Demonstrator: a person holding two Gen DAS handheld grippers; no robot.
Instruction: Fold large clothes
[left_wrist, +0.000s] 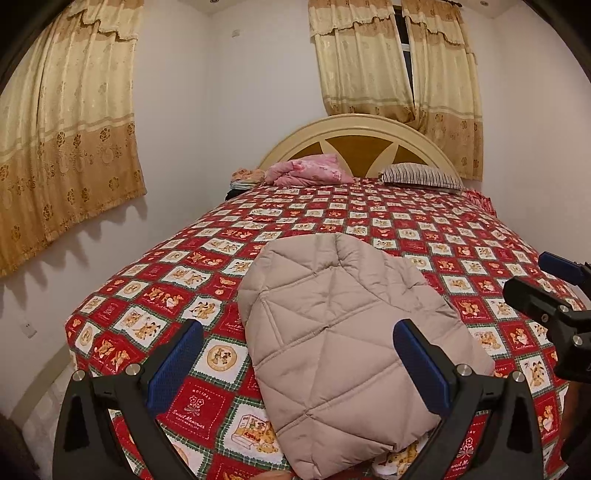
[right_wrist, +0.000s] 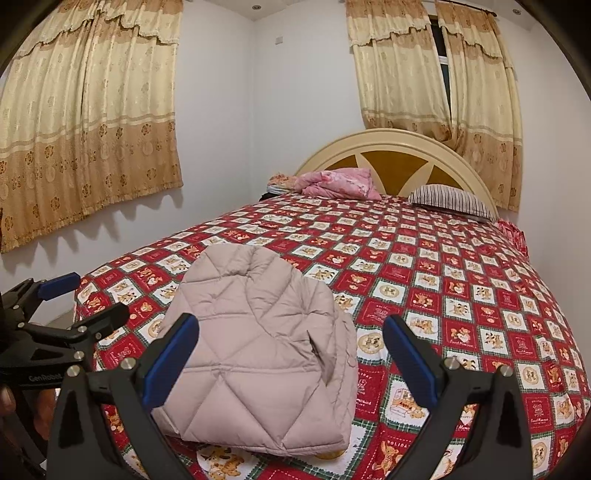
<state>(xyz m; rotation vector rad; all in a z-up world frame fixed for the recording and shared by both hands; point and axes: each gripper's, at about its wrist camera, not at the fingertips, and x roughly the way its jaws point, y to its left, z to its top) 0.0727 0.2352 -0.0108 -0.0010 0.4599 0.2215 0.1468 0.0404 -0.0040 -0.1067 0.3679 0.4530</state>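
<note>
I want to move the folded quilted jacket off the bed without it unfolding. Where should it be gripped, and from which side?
Grip the quilted jacket at its near bottom edge, where the folded layers stack thick. Come from the foot of the bedspread, one open hand-held gripper at each near corner, pinching all layers together.

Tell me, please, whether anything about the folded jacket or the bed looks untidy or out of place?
Nothing serious. The quilted jacket lies folded on the bedspread, but an inner layer pokes out along its right edge, so the bundle looks slightly uneven. Both the left gripper and right gripper are open, holding nothing.
</note>
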